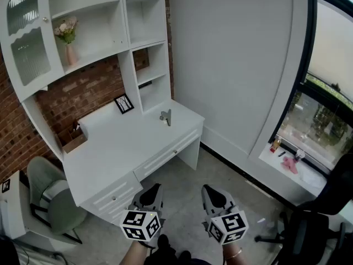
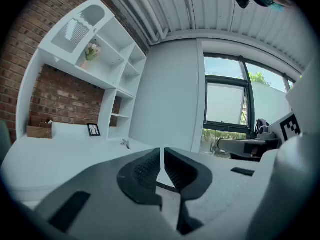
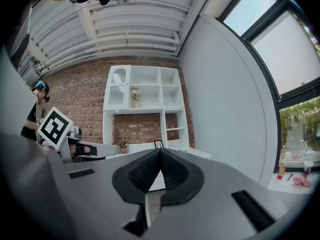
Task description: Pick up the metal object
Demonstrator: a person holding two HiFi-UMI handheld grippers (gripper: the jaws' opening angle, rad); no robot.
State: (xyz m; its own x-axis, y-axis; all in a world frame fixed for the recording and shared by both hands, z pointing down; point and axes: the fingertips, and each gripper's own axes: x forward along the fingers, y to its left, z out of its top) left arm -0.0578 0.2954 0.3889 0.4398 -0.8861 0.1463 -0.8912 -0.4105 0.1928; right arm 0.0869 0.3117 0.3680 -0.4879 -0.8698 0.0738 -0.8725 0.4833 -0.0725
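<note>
A small grey metal object point(image 1: 166, 116) stands on the white desk point(image 1: 127, 142) near its right end, below the shelf unit; in the left gripper view it is a tiny metal object point(image 2: 125, 143) far off. Both grippers hang low in front of the desk, well short of it. My left gripper point(image 1: 154, 190) has its jaws nearly touching with nothing between them, left gripper point(image 2: 162, 156). My right gripper point(image 1: 208, 192) is shut too and empty, right gripper point(image 3: 160, 156).
A small picture frame point(image 1: 123, 104) and a brown box point(image 1: 71, 138) sit on the desk. A vase of flowers point(image 1: 67, 36) stands on the shelf. A grey chair point(image 1: 49, 195) is at the desk's left. A window sill point(image 1: 292, 167) with small items lies at right.
</note>
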